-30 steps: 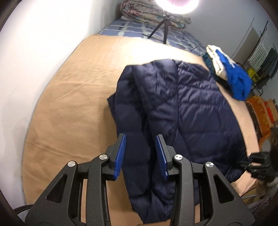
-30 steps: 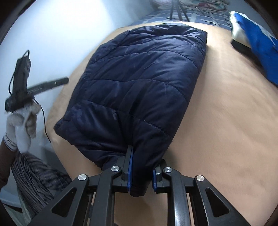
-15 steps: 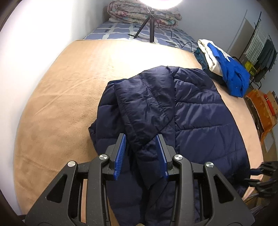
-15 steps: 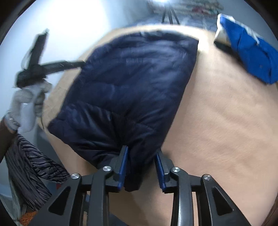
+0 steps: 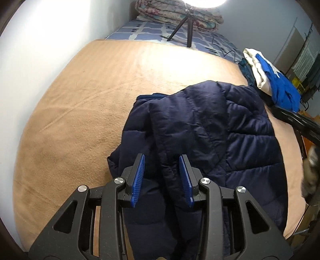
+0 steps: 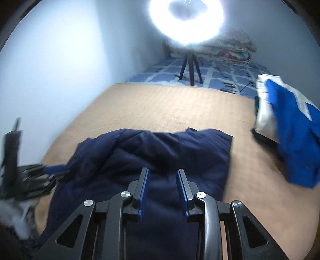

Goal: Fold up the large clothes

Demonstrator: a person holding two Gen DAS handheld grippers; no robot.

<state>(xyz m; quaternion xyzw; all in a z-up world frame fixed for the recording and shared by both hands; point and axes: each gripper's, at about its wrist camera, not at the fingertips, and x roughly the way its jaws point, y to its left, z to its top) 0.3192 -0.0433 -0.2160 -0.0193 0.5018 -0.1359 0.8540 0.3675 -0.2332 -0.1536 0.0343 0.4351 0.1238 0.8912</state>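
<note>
Where the jacket lies: the dark blue quilted jacket [image 5: 220,130] is spread over the lower centre of the tan bed [image 5: 90,100], one side folded in over the body.
Left gripper: the left gripper [image 5: 162,158] is partly open at bottom centre of its view. A raised fold of the jacket runs between the blue pads; whether they pinch it cannot be told.
Right gripper: the right gripper [image 6: 163,172] hangs above the jacket's near part with its jaws closing. The pads stand apart and press on nothing, with the jacket behind the gap.
Right side of frame: a pile of blue and white clothes [image 5: 280,86] sits just beside the jacket's far corner.
Far end: a glaring ring light [image 6: 186,20] on a tripod [image 6: 189,68] stands on a checked sheet [image 5: 144,32], with folded quilts [image 5: 170,14] behind it.
Left side of frame: a bare pale wall [image 5: 40,50] runs along the bed.
Blur: the right wrist view is smeared.
</note>
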